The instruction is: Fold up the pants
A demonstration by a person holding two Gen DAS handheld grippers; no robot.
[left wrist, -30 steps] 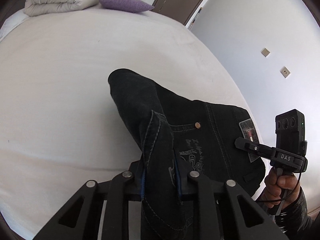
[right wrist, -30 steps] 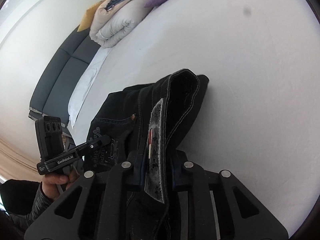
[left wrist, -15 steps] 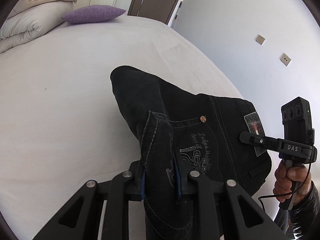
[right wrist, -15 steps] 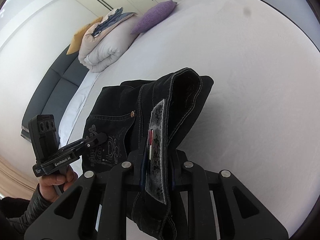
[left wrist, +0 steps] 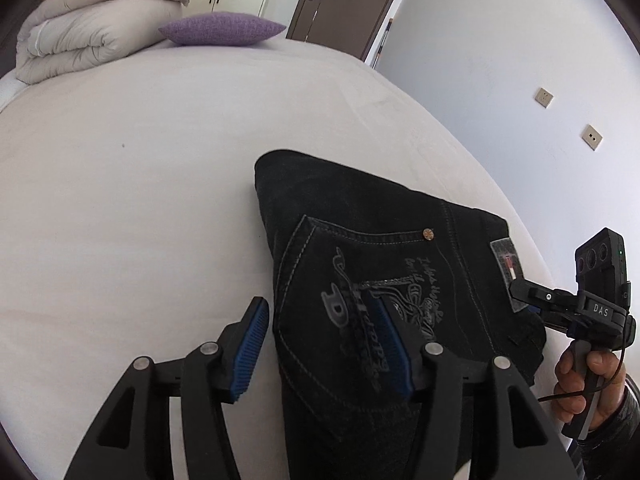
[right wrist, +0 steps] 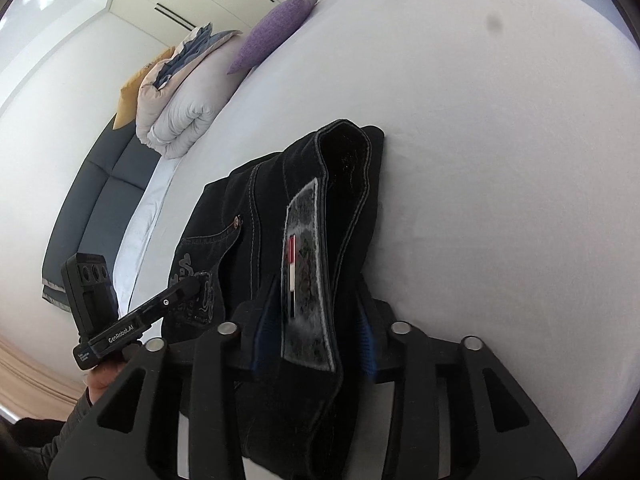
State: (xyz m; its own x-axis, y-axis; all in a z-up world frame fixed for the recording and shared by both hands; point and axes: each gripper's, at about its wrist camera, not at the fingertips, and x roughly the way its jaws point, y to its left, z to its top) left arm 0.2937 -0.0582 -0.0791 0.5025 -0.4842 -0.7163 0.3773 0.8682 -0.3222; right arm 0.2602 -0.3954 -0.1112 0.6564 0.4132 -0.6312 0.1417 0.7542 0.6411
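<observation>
Black folded jeans lie on the white bed, back pocket up. My left gripper straddles their near left edge with its jaws opening; the left pad is clear of the cloth and the right pad rests over the pocket print. In the right wrist view the waistband with its grey patch stands between the pads of my right gripper. Its jaws are opening too, with small gaps on both sides. Each view shows the other gripper in a hand at the jeans' near edge.
A folded duvet and a purple pillow sit at the bed's far end. A brown door and a wall with sockets lie to the right. A dark padded headboard runs along the left.
Both grippers were shut on raised folds of the jeans; both now have their jaws apart. The jeans have sunk flat onto the bed, and both hands have moved across and down.
</observation>
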